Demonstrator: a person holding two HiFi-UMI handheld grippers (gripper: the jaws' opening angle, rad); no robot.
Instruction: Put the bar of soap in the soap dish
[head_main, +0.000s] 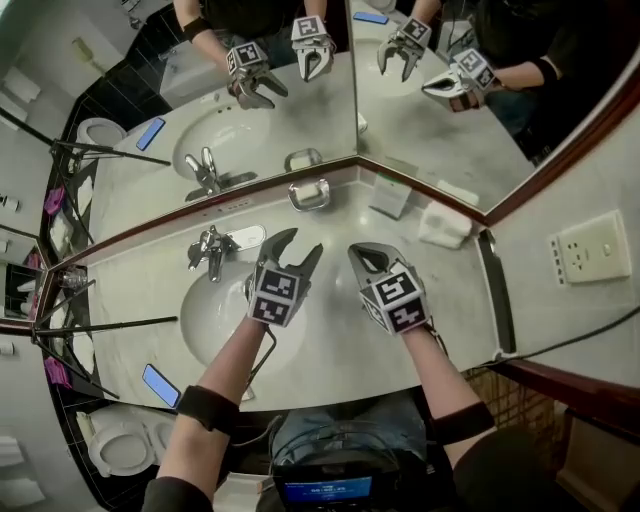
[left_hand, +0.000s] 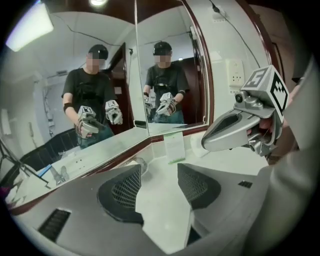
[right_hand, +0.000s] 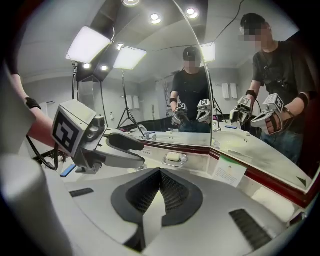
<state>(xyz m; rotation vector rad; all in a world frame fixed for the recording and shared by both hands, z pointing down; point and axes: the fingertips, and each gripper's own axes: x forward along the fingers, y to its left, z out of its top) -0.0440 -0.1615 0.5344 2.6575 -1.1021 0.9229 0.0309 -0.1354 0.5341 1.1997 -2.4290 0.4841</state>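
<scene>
A white bar of soap (right_hand: 173, 156) lies in the clear soap dish (right_hand: 175, 160) by the mirror corner, seen in the right gripper view. In the head view the soap dish (head_main: 309, 193) sits at the back of the counter, beyond both grippers. My left gripper (head_main: 300, 243) hangs over the counter in front of it, jaws open with nothing between them (left_hand: 159, 172). To its right, my right gripper (head_main: 362, 258) is shut and empty (right_hand: 160, 172). Each gripper shows in the other's view: the left gripper (right_hand: 142, 153) and the right gripper (left_hand: 206, 144).
The sink basin (head_main: 215, 315) and chrome faucet (head_main: 212, 250) lie left of the grippers. A small card (head_main: 390, 195) and a folded white cloth (head_main: 443, 225) stand at the back right. A blue phone (head_main: 160, 385) rests on the front left edge. Mirrors line the back walls.
</scene>
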